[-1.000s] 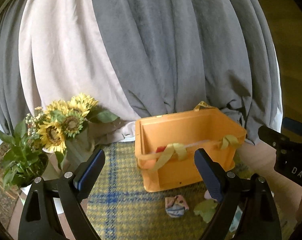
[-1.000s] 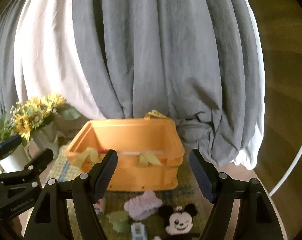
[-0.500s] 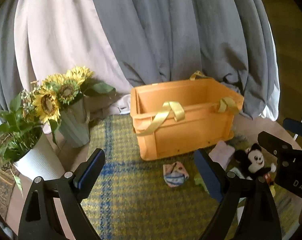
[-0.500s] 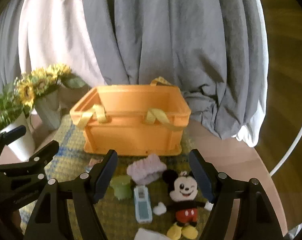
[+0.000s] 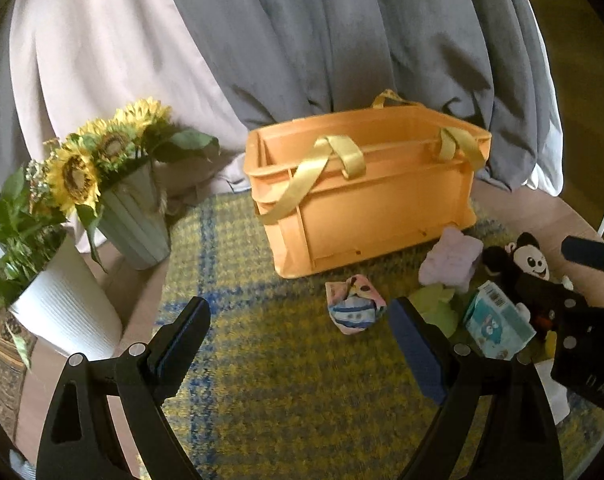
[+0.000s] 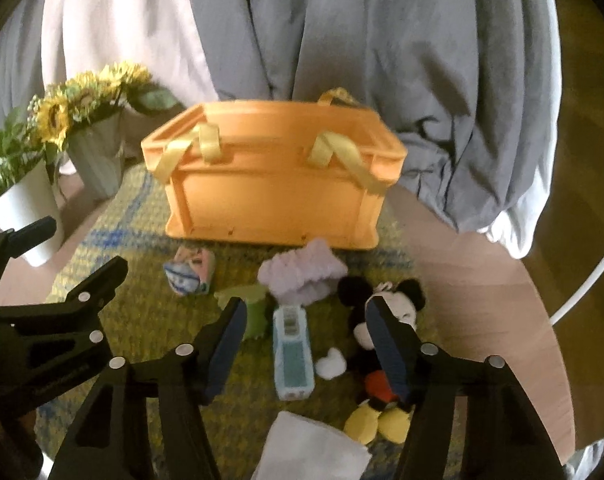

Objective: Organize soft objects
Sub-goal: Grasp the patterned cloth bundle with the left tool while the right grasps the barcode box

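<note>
In the left wrist view, a yellow and blue checked mat [image 5: 270, 360] covers the table, with grey and white drapes [image 5: 302, 40] hanging at the far side. At far left a green ribbed vase of sunflowers [image 5: 136, 220] stands beside a white pot [image 5: 66, 312] holding a leafy plant. The orange crate [image 5: 366, 200] sits at the far middle of the mat, yellow ribbon handles draped over its near wall; its inside looks bare as far as the rim lets one see. Near its front lie a small printed pouch [image 5: 354, 308], a lilac fluffy cloth [image 5: 450, 260], a green soft piece [image 5: 438, 304], a pale blue packet [image 5: 498, 320] and a mouse plush [image 5: 522, 260], the last partly hidden by the right gripper's black frame. The left gripper [image 5: 298, 348] points down over bare mat, jaws spread wide, nothing between them. In the right wrist view the crate [image 6: 274, 200] stands straight ahead, the soft things scattered just near it. The right gripper [image 6: 306, 336] tilts down, its jaws closing, the blue packet [image 6: 292, 352] lying beneath the gap untouched and the plush [image 6: 382, 320] behind the right finger. A white tissue pack [image 6: 314, 452] lies nearest.
</note>
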The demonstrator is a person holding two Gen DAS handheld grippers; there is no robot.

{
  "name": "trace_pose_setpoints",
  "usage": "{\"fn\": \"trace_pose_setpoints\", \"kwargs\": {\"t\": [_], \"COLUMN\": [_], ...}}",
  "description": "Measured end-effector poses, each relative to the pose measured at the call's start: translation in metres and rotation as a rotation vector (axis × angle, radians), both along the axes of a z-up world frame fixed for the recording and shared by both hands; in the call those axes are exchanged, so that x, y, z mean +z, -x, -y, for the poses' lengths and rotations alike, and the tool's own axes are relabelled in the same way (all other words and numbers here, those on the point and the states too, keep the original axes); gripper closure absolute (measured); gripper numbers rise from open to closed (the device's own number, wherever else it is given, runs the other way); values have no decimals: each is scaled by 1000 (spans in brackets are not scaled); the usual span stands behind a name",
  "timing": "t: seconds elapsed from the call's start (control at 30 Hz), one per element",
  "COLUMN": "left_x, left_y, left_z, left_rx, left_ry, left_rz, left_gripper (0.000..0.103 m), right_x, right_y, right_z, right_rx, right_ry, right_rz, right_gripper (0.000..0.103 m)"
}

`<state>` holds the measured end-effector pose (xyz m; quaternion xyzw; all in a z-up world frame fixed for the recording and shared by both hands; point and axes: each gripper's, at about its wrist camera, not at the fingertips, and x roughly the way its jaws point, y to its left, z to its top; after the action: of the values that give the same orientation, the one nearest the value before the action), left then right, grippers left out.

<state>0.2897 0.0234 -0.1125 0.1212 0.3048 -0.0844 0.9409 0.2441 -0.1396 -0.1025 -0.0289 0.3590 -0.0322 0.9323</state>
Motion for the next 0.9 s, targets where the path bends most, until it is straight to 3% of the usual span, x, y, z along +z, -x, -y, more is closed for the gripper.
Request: {"fn": "trace_pose_setpoints", "kwargs": {"t": [0.43, 0.9], "left_x": [-30, -67], "left_y": [-36, -74], "left_z": [15, 37], "left_rx": [-58, -100], "left_ry": [13, 21], "left_rz": [-65, -178], "left_gripper": [15, 25], "right_x": [-34, -57], "right_y": [-25, -46], "right_z": [-3, -2], "right_rx": [19, -7], "right_ry": [-9, -43], "right_rz": [-113, -186], "right_gripper": [57, 69]}}
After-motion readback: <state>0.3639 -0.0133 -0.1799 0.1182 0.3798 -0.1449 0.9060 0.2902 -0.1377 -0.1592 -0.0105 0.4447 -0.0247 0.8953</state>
